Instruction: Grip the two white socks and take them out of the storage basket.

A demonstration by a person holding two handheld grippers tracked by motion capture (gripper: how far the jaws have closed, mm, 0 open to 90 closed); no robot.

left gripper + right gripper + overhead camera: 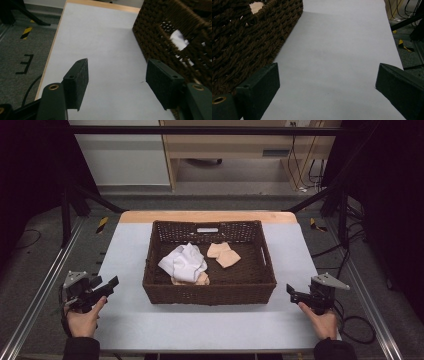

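two grippers rest on the table (210, 330), left gripper (111, 283) and right gripper (291, 290) both spread wide, grasping nothing. between them sits a basket (210, 292) holding a white cloth (184, 262) and tan cloths (224, 255).

Dark woven wicker basket (209, 292); matt white tabletop (200, 325); soft cloths (184, 262).

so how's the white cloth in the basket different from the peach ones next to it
The white cloth is crumpled into a raised heap, while the peach cloths lie flat as folded squares. The white cloth looks like the bigger bundle; the peach cloths are smaller pieces. The white cloth sits left of centre, partly over another peach piece; the peach cloths lie toward the back, right of centre. All rest on the floor of the brown wicker basket.
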